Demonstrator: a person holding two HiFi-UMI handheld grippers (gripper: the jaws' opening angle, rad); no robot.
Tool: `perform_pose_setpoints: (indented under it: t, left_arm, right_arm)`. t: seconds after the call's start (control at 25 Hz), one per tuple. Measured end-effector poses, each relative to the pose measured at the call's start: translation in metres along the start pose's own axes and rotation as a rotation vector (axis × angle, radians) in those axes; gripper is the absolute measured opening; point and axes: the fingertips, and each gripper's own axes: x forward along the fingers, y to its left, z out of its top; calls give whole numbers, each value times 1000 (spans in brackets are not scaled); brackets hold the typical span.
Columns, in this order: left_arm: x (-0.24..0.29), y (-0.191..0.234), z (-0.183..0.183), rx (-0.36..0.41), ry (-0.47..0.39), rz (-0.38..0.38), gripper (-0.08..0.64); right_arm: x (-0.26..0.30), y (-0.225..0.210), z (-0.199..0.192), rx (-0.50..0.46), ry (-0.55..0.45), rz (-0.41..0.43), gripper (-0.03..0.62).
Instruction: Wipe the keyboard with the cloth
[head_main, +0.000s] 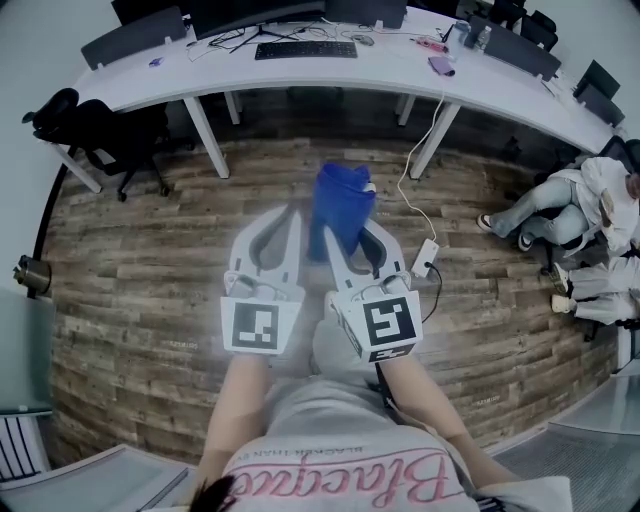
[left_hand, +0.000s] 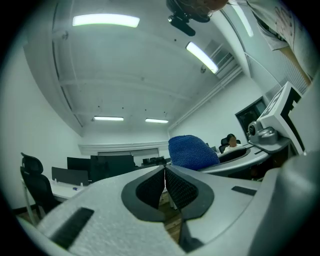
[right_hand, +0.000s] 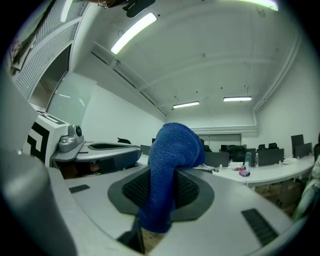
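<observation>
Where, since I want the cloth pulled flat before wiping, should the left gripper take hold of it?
Take the bunched top of the cloth that bulges free beyond the right gripper, coming in from the left. The right gripper pinches it mid-length, so that fold stands clear. The left gripper is shut and would need opening first.

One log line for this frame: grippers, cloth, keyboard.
left hand-held gripper: shut, empty | right hand-held gripper: shut on blue cloth | keyboard: on far desk, untouched

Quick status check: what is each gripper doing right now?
Left gripper: closed, empty.
Right gripper: closed on the cloth.
</observation>
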Motion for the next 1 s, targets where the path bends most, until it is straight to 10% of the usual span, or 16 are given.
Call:
perform_pose_setpoints:
  t: [1.0]
  left_arm:
    - [230,58,-32,8,56,9,6]
  right_arm:
    - [183,-156,-6,29,44,61,89]
